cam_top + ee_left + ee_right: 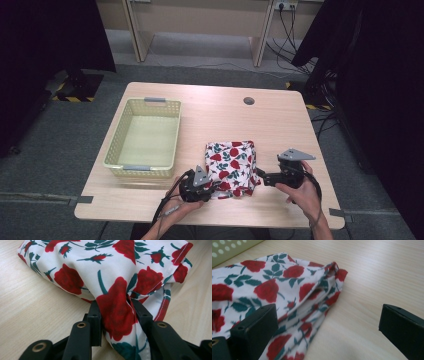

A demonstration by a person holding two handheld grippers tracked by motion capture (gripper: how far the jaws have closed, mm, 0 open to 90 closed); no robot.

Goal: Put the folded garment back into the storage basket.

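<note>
A folded white cloth [231,162] printed with red roses and green leaves lies on the wooden table [225,110], near its front edge. My left gripper [212,187] sits at the cloth's near left corner. In the left gripper view the cloth [100,270] is bunched between the two black jaws, and the left gripper [116,310] is shut on that bunch. My right gripper [260,175] hovers just off the cloth's right side, pointing left. In the right gripper view its jaws stand wide apart, the right gripper [327,315] open, with the cloth's edge [269,290] beside its left jaw.
A pale green perforated basket [116,135] stands to the left of the cloth with nothing in it; its corner [227,250] shows in the right gripper view. A round cable hole [248,100] lies near the table's far edge. Black curtains flank the room.
</note>
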